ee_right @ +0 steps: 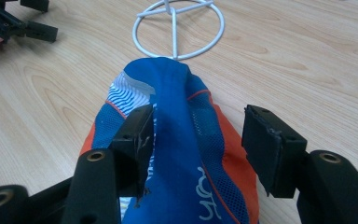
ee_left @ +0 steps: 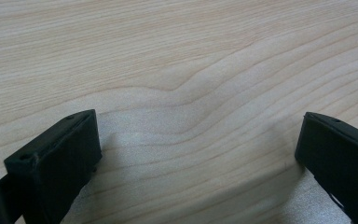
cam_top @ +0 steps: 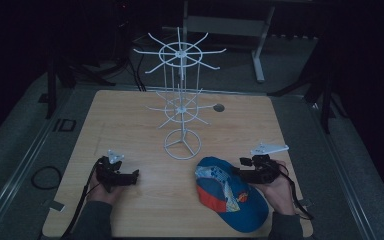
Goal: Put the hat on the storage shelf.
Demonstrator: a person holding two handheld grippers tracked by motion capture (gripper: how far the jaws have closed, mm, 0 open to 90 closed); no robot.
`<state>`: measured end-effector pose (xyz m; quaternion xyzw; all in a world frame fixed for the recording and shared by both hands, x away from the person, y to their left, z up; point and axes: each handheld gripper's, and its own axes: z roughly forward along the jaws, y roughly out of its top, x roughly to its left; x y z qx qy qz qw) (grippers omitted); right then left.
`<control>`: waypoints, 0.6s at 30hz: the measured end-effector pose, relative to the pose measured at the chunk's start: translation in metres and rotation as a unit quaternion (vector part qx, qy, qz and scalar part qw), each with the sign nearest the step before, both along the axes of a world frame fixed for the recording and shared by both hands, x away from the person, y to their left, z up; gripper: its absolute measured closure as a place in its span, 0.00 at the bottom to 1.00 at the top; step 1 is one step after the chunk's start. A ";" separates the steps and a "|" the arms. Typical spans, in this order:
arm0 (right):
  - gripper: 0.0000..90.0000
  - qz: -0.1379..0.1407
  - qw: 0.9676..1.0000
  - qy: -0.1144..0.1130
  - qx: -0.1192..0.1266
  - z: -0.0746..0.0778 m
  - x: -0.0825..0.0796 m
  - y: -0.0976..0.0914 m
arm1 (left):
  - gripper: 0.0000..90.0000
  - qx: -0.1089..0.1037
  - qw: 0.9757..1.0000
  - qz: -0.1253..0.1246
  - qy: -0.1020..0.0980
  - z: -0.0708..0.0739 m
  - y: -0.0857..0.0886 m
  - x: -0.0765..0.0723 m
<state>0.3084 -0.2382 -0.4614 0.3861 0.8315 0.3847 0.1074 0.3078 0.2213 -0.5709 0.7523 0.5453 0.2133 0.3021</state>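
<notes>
Cap (ee_right: 177, 154) sitting between right gripper (ee_right: 198, 140) jaws, unclenched (left gripper (ee_left: 198, 154) idling open); centering before squeezing advisable.

The high view looks forward and down from above the person's side, far enough back to take in the whole wooden surface (cam_top: 130, 125), the white wire rack (cam_top: 181, 100) standing on it and the dark floor beyond. The left gripper view rides on the left tool (cam_top: 130, 176), sits very close to the surface (ee_left: 177, 70) and faces its bare wood grain between two black jaws. The right gripper view rides on the right tool (cam_top: 239, 167), low and close, looking along its jaws over the blue and orange cap (ee_right: 177, 154) toward the rack's ring base (ee_right: 179, 28). It shares cap (cam_top: 230, 192), ring base (cam_top: 182, 145) and left tool (ee_right: 16, 23) with the high view.
</notes>
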 end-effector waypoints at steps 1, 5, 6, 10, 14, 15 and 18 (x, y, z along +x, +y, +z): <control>0.48 -0.001 1.000 0.002 -0.002 0.001 0.000 0.000 | 0.00 0.000 1.000 0.000 0.000 0.000 0.000 0.000; 0.48 0.005 1.000 0.002 -0.008 0.003 0.001 0.003 | 0.00 0.000 1.000 0.000 0.000 0.000 0.000 0.000; 0.48 0.005 1.000 0.002 -0.008 0.003 0.001 0.003 | 0.00 0.000 1.000 0.000 0.000 0.000 0.000 0.000; 0.48 0.013 1.000 0.008 -0.015 0.003 0.002 0.007 | 0.00 0.000 1.000 0.000 0.000 0.000 0.000 0.000; 0.48 0.020 0.999 0.013 -0.024 0.004 0.003 0.010 | 0.00 0.000 1.000 0.000 0.000 0.000 0.000 0.000; 0.47 0.022 0.999 0.013 -0.027 0.004 0.003 0.009 | 0.00 0.000 1.000 0.000 0.000 0.000 0.000 0.000; 0.47 0.023 0.999 0.013 -0.030 0.007 0.004 0.009 | 0.00 0.000 1.000 0.000 0.000 0.000 0.000 0.000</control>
